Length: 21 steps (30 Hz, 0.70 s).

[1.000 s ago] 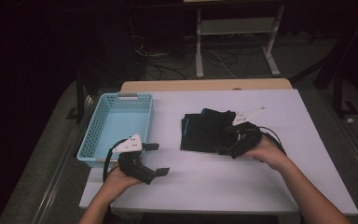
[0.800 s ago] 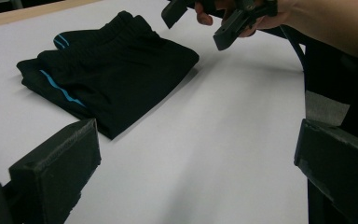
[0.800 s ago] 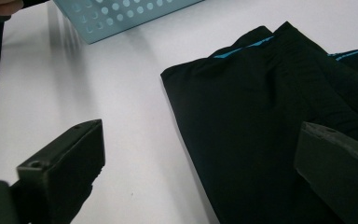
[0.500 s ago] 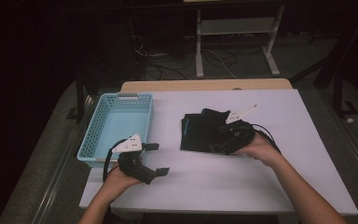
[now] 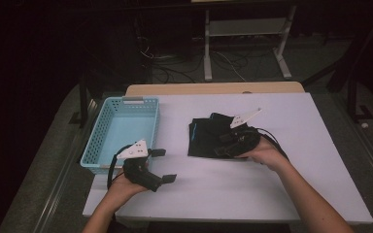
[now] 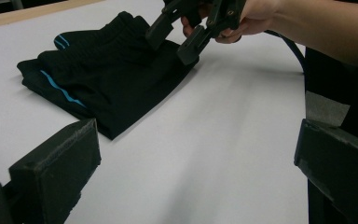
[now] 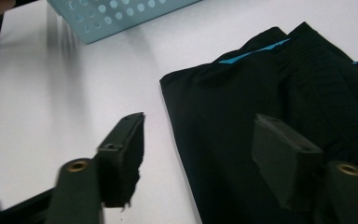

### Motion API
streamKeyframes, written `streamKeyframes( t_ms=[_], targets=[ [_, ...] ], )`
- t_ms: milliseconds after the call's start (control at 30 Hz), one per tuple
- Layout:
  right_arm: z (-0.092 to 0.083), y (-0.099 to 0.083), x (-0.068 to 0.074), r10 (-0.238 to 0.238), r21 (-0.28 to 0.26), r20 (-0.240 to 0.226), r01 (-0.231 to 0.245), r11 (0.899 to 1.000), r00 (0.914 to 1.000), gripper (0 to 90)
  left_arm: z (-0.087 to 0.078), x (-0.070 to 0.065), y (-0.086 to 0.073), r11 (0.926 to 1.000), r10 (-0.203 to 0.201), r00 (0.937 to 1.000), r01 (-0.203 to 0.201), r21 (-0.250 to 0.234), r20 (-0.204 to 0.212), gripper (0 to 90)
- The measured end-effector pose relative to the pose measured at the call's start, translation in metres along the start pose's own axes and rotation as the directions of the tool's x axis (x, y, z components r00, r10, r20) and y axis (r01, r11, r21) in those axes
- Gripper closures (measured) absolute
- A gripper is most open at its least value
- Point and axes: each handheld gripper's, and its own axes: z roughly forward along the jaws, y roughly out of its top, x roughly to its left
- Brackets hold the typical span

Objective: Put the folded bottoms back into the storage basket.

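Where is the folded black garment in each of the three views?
High view: the garment lies at table centre, right of the basket.
Left gripper view: the garment is upper left, under the right tool.
Right gripper view: the garment is at the right half.
Shared landmark: its blue stripe.

A light-blue basket (image 5: pixel 102 145) sits on the white table (image 5: pixel 281 194).

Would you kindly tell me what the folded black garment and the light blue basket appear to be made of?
The folded black garment looks like soft matte knit fabric: it creases and carries thin turquoise piping. The light blue basket seems moulded plastic, judging by its rigid walls pierced with regular round holes.
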Motion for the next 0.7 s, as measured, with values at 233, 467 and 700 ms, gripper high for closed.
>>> streamKeyframes(
  t_ms=[233, 467, 700],
  targets=[
    [0.01, -0.004, 0.0, -0.017, 0.051, 0.01, 0.016, 0.999, 0.9998, 43.1, 0.0, 0.0, 0.0, 1.0, 0.0, 1.0, 0.0, 0.0, -0.001, 0.1],
    [0.018, -0.007, 0.001, -0.041, 0.095, 0.012, 0.039, 0.995, 0.9991, 52.4, 0.0, 0.0, 0.0, 1.0, 0.0, 1.0, 0.0, 0.0, 0.0, 0.1],
    [0.021, -0.011, -0.001, -0.057, 0.123, 0.019, 0.054, 0.991, 0.9982, 57.3, 0.0, 0.0, 0.0, 1.0, 0.001, 1.0, -0.001, 0.0, 0.001, 0.1]
  ],
)
